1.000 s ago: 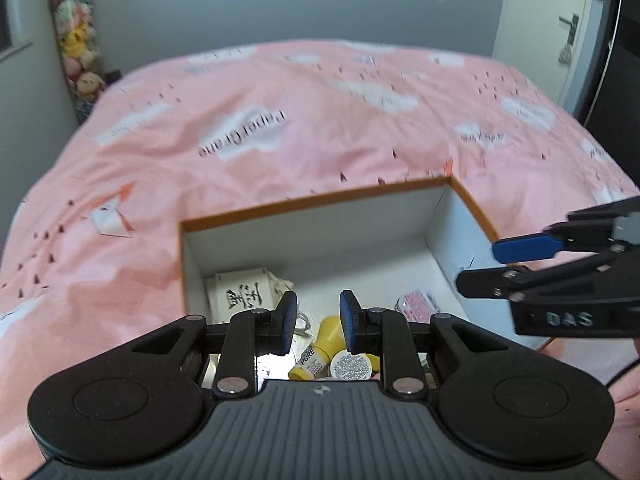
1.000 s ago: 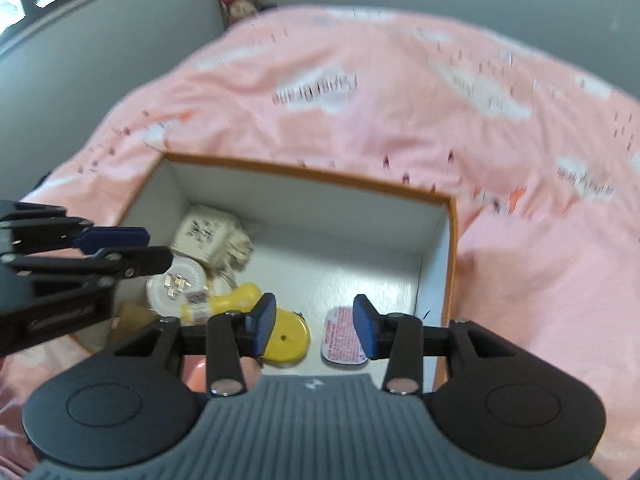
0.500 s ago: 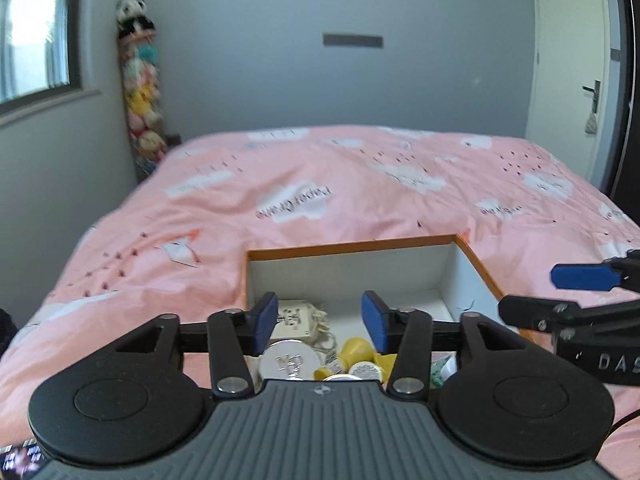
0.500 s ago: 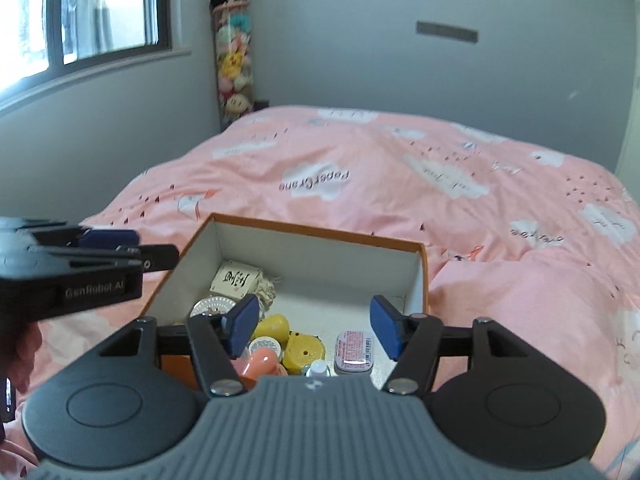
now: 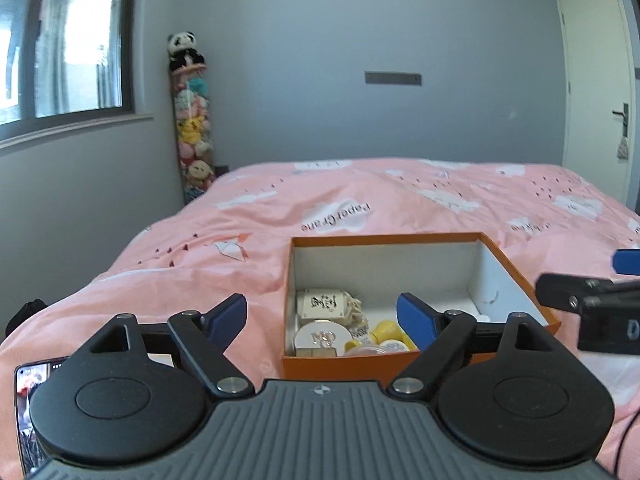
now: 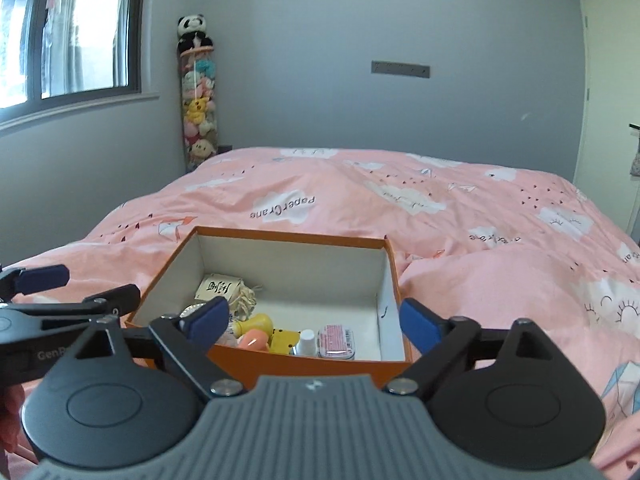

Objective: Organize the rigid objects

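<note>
An orange box [image 5: 516, 270] with a white inside sits on the pink bed; it also shows in the right wrist view [image 6: 304, 364]. Inside lie a cream tag [image 5: 321, 303], a round white compact [image 5: 326, 336], a yellow piece [image 5: 390, 328], a pink tin [image 6: 336, 342], a small white bottle [image 6: 307, 341] and a pink-orange piece [image 6: 253, 339]. My left gripper [image 5: 322, 316] is open and empty, drawn back before the box's near left corner. My right gripper [image 6: 314, 318] is open and empty, drawn back before the box's near wall.
The pink duvet [image 5: 400, 200] covers the whole bed. A phone [image 5: 30, 408] lies at the lower left. A tube of plush toys [image 5: 192, 136] stands in the far corner by a window [image 5: 60, 48]. A white door [image 5: 596, 88] is at the right.
Both grippers have pulled back and up out of the box and opened wider. The view has risen from looking down into the box to looking across the bed.
</note>
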